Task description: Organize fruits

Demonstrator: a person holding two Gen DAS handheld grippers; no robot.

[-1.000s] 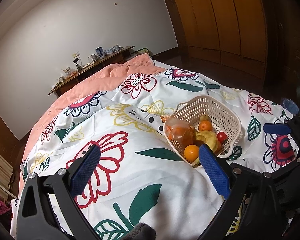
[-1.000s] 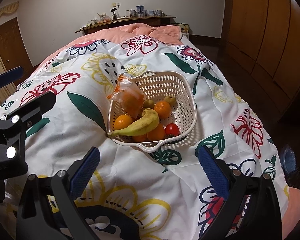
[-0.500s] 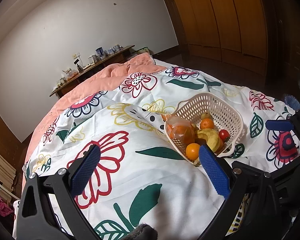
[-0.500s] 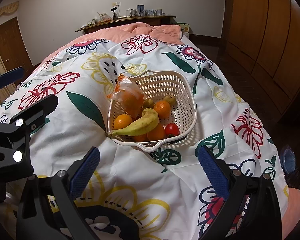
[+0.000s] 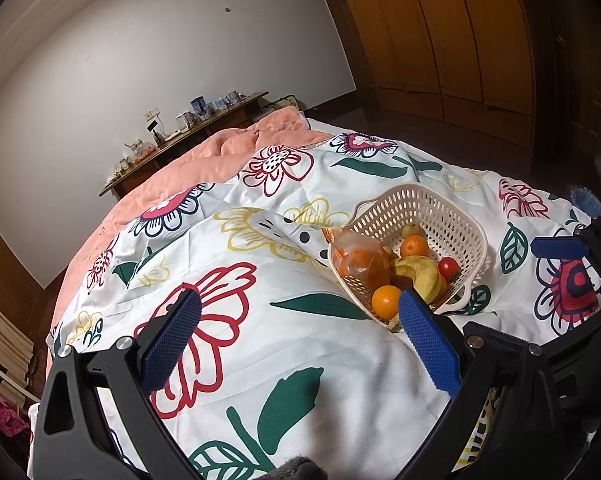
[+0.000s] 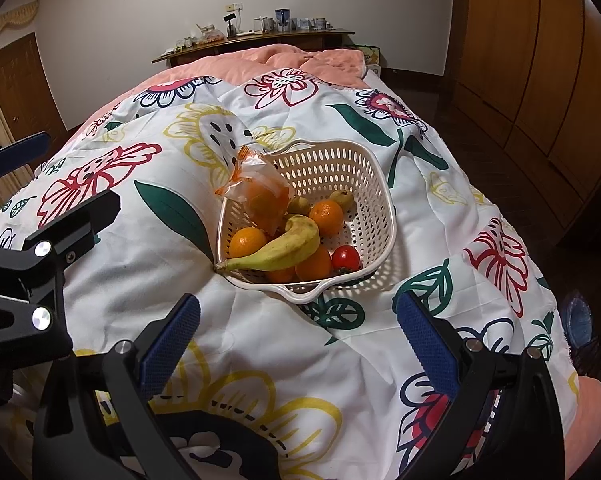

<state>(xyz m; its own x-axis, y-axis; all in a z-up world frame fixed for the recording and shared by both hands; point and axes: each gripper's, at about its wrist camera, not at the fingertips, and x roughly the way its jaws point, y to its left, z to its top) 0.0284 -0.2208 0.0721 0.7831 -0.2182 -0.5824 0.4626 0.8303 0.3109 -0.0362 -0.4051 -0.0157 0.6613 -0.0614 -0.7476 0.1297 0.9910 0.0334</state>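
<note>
Yellow curved banana (image 6: pixel 286 246) lies in cream perforated plastic basket (image 6: pixel 376 196) on white floral quilt (image 6: pixel 260 336), stem toward near-left rim, long axis left-right. Left: orange-filled clear plastic bag (image 6: pixel 260 196) leans on rim; right: small red tomato (image 6: pixel 345 258). Left gripper (image 5: pixel 300 340) and right gripper (image 6: pixel 298 340) both spread wide, empty, short of basket. Left view sits slightly farther back than before.

The banana (image 6: pixel 284 246) covers part of the oranges beneath it, the orange plastic bag (image 6: pixel 260 196) blurs whatever it holds, the small things on the far table (image 6: pixel 260 36) are too tiny to name, and the bed (image 6: pixel 340 380) runs off the lower edge.
</note>
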